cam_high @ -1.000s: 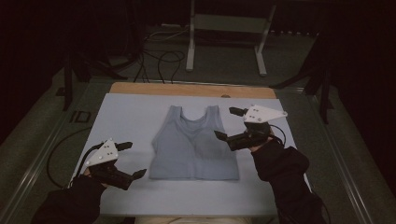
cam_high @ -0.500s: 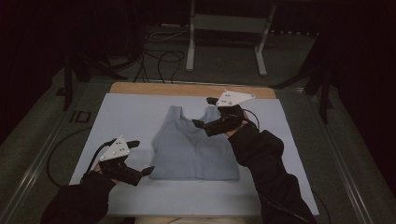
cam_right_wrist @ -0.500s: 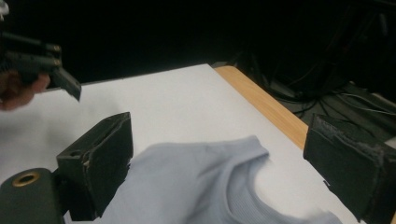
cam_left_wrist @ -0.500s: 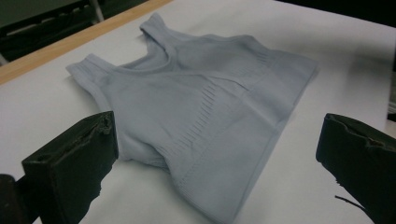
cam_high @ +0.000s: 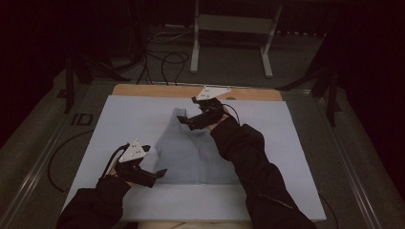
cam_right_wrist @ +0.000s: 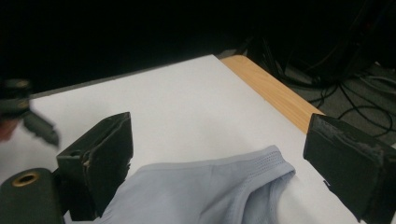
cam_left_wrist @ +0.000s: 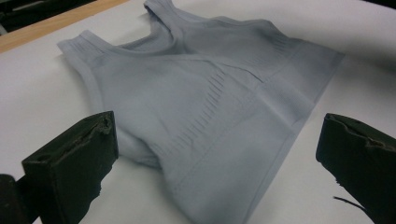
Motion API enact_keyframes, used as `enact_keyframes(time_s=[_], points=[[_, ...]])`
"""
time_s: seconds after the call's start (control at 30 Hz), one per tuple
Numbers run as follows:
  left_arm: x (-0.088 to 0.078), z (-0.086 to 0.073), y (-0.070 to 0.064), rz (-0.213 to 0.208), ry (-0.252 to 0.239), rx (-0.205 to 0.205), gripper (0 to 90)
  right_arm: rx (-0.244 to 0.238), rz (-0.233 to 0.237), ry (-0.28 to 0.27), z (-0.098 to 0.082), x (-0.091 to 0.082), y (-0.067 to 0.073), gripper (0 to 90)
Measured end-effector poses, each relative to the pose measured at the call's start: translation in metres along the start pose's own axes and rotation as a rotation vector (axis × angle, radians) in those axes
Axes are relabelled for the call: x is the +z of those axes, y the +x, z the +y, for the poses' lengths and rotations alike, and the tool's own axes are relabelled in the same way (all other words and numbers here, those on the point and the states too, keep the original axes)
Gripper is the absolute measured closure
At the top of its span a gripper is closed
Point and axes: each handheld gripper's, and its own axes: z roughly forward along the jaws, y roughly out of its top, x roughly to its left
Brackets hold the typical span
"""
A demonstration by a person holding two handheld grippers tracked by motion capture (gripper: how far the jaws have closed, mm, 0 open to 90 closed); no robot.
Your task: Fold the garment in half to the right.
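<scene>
A light blue-grey tank top (cam_high: 191,152) lies flat on the white sheet, straps toward the far edge. My left gripper (cam_high: 154,161) stands open at the garment's near-left hem corner; in the left gripper view the tank top (cam_left_wrist: 201,93) spreads between and beyond the wide-apart jaws of the left gripper (cam_left_wrist: 217,154). My right arm reaches across the garment, and the right gripper (cam_high: 186,123) is open at the far-left shoulder strap (cam_high: 180,114). In the right gripper view that strap (cam_right_wrist: 224,186) lies between the jaws of the right gripper (cam_right_wrist: 217,158), which hold nothing.
The white sheet (cam_high: 119,124) covers the table, with a wooden strip (cam_high: 157,90) along its far edge. Beyond it are floor cables (cam_high: 162,57) and a metal stand (cam_high: 229,28). Bare sheet lies left and right of the garment.
My right gripper moved from the garment's right shoulder across to its far-left strap. My left gripper shifted right, closer to the near-left hem corner. Both stayed open.
</scene>
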Motion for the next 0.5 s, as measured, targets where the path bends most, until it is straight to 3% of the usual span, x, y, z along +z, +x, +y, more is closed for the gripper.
enact_keyframes(time_s=[0.2, 0.33, 0.5], points=[[0.013, -0.003, -0.003, 0.029, 0.024, -0.061, 0.1, 0.034, 0.012, 0.037, -0.003, 0.032, -0.010, 8.2], [0.019, -0.005, -0.008, 0.086, 0.055, -0.073, 0.0, 0.054, 0.016, 0.063, -0.006, 0.051, -0.017, 8.2], [0.024, -0.011, -0.009, 0.094, 0.079, -0.135, 0.1, 0.068, 0.016, 0.089, -0.010, 0.070, -0.024, 8.2]])
